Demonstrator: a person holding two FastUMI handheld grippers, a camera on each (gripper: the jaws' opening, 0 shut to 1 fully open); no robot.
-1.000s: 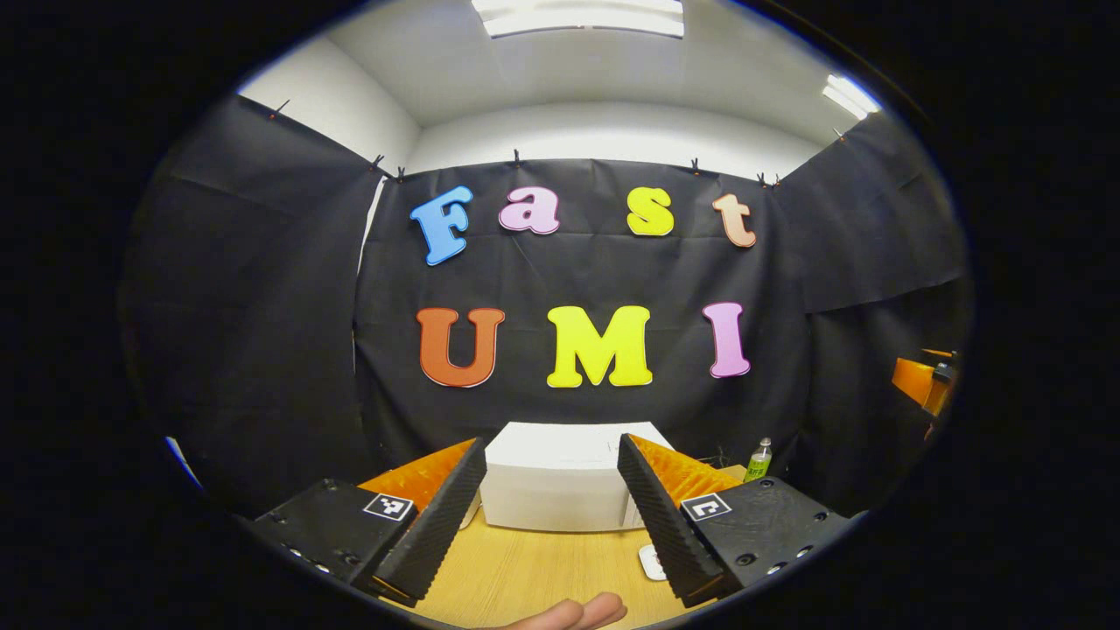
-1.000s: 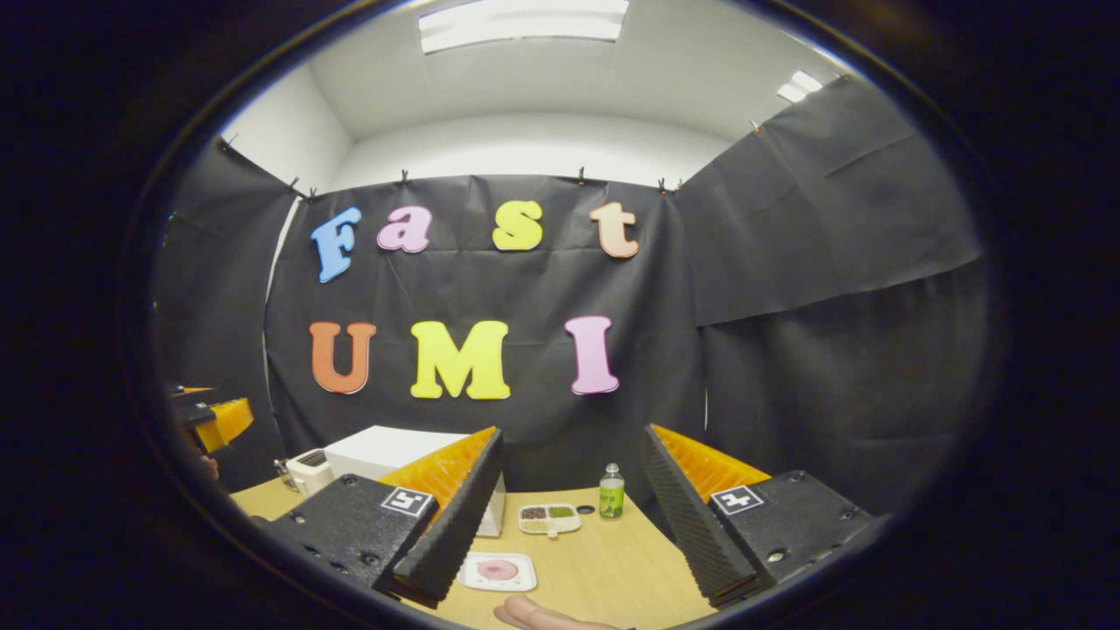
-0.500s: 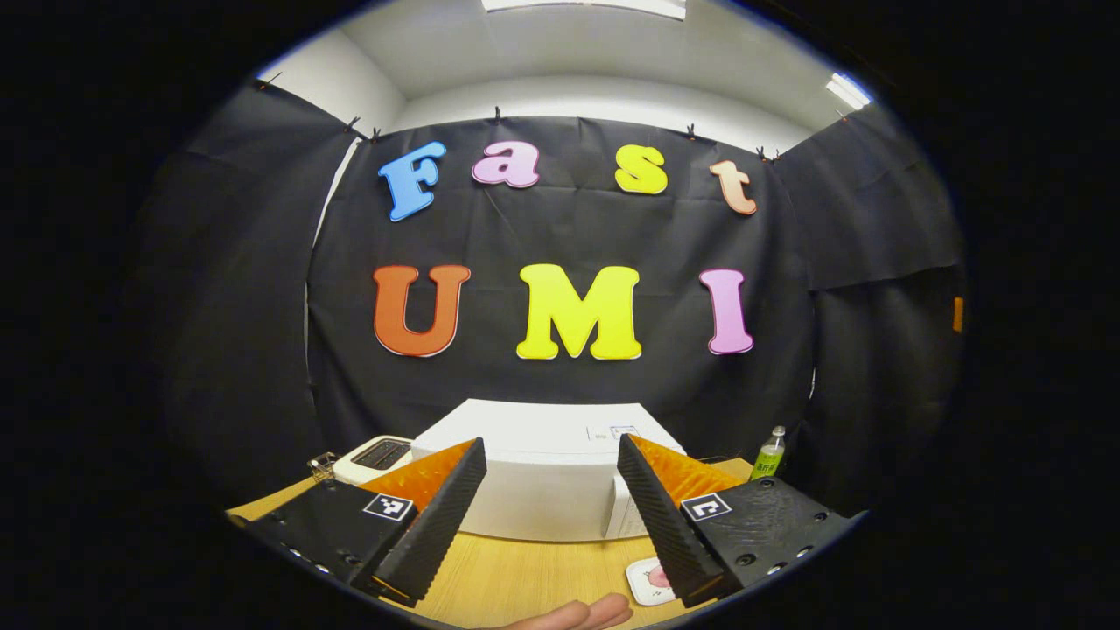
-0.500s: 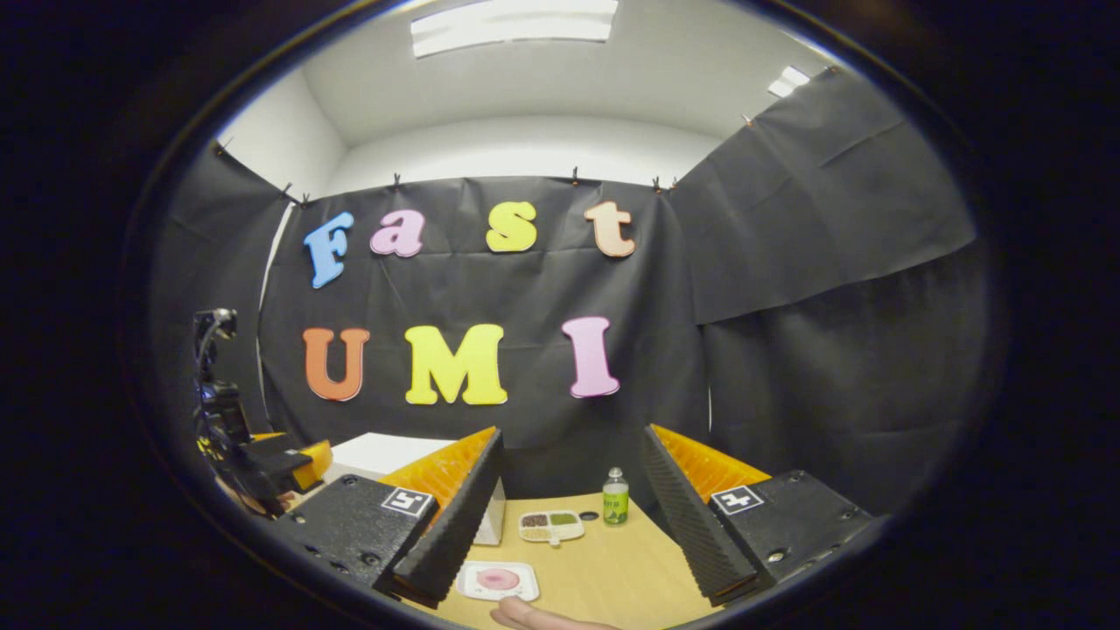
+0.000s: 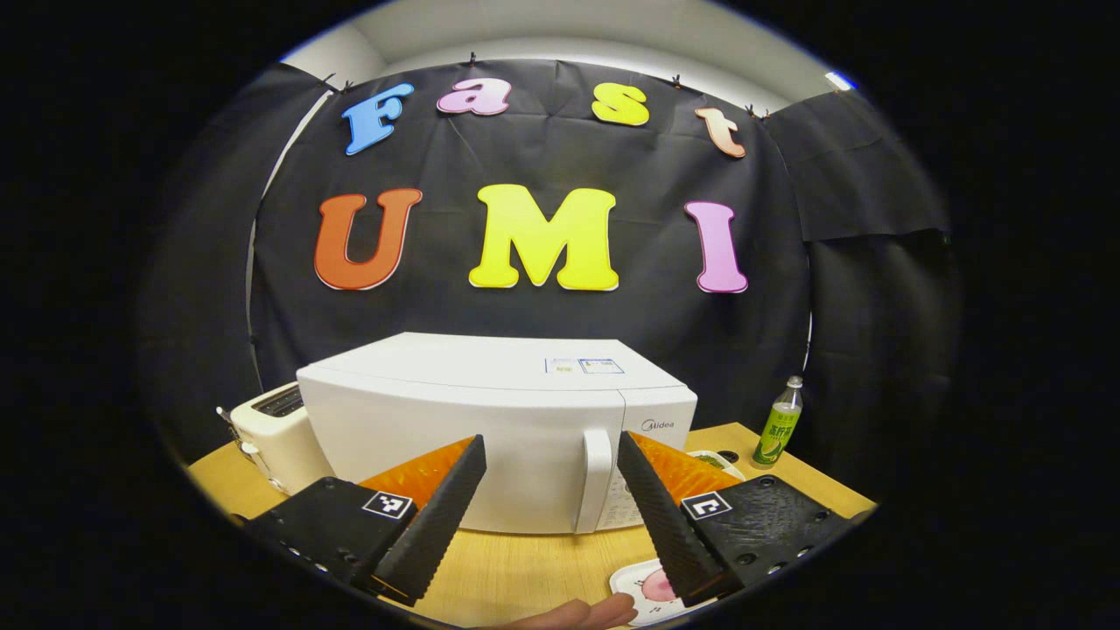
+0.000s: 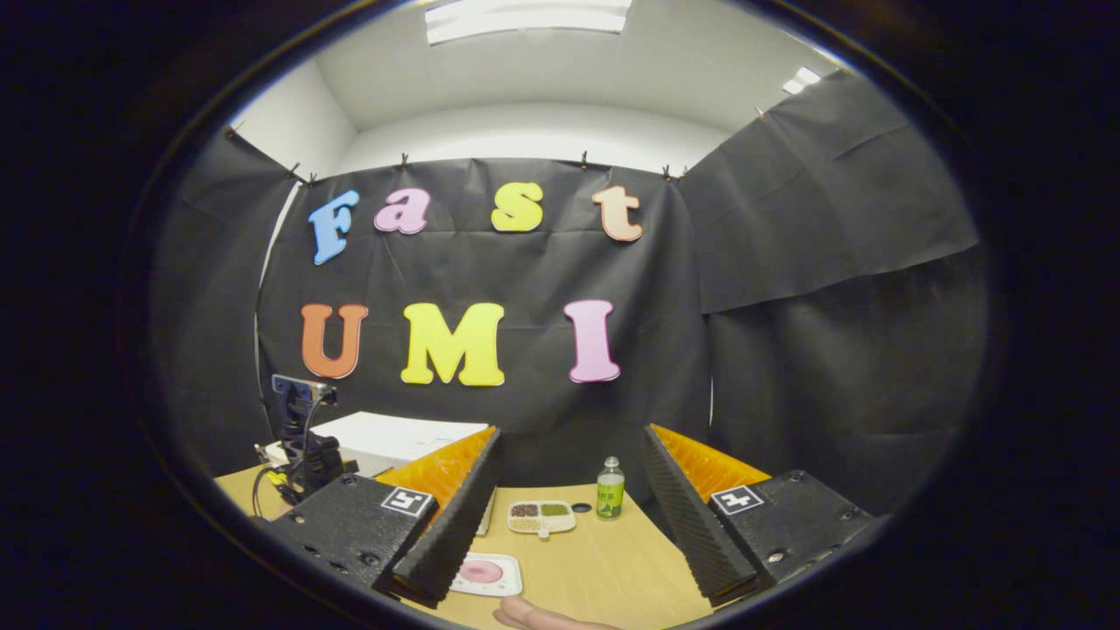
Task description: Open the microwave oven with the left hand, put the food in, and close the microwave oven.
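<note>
Each hand-held gripper (image 5: pixel 547 516) has dark screw-studded finger mounts bearing square black-and-white markers.

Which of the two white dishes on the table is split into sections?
The farther one, the compartment tray beside the green bottle, holding different fillings. The nearer square plate is undivided, with one pink food item.

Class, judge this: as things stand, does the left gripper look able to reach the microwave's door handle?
Probably yes. The left gripper is open and faces the microwave, with the door handle showing between its fingers and nothing between them.
</note>
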